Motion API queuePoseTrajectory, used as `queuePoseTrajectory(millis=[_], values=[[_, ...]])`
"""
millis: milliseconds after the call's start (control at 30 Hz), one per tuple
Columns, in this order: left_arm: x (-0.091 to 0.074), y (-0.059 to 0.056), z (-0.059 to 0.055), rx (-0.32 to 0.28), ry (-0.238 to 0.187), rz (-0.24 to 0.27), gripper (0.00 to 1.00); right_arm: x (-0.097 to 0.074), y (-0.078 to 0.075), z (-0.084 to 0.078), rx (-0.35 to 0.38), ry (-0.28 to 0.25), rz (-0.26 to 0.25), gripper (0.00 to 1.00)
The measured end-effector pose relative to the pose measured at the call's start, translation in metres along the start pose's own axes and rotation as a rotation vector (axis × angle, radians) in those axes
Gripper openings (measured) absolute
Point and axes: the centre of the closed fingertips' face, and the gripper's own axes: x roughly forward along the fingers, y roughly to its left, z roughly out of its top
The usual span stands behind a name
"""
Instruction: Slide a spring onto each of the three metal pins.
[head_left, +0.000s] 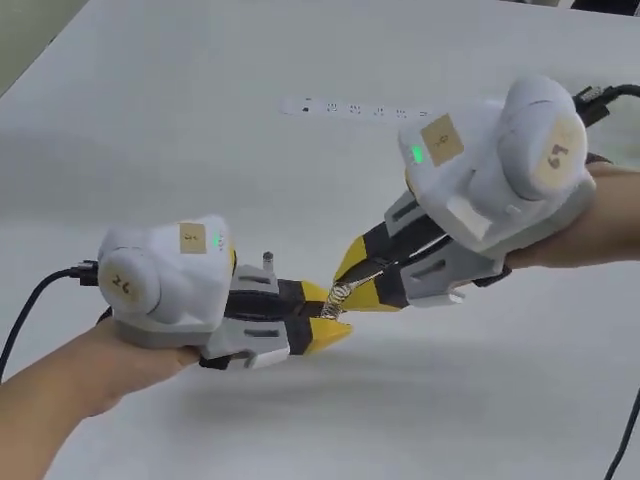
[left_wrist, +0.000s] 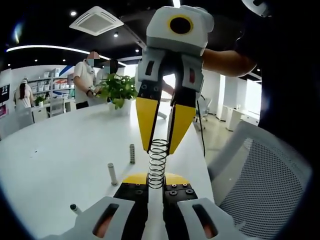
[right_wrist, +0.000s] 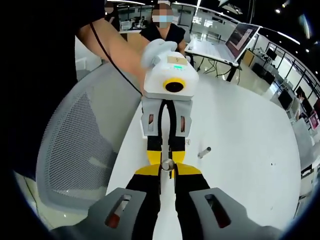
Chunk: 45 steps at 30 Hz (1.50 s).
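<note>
1. Open worktop all round; a mesh chair beside its edge.
2. The spring hangs above the worktop — left hand-held gripper and right hand-held gripper each clamped on one end.

A white bench runs long and bare, with a white power strip lying flat on it towards the far side. In the left gripper view a leafy green potted plant stands at the far end of the bench, and just behind it stands a person in a white top. Farther left there are shelves along the wall, and a square air vent sits in the dark ceiling. A grey mesh-backed chair stands beside the bench edge. In the right gripper view, rows of office desks fill the background.
</note>
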Motion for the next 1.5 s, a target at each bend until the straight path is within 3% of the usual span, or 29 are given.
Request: queuePoseTrajectory(millis=[100,433,1000,1233,1500], values=[[0.0008,-0.0001,0.0001,0.000,0.002,-0.002,0.01,0.0001,0.0000,-0.0028,-0.027,0.046,0.014,0.07],[0.0013,-0.0025,-0.0020,0.001,0.010,-0.013,0.01,0.0023,-0.0001,-0.0056,-0.018,0.125,0.077,0.08],[0.0028,-0.0025,-0.0020,0.002,0.008,-0.018,0.01,0.0032,0.0026,-0.0057,-0.056,0.222,0.115,0.07],[0.0009,-0.0007,0.0013,-0.015,-0.004,-0.013,0.02,0.0003,0.0018,-0.0033,-0.040,0.221,0.097,0.06],[0.0056,-0.0070,-0.0001,-0.002,0.004,-0.033,0.02,-0.0004,0.0084,-0.0070,-0.011,0.249,0.110,0.06]])
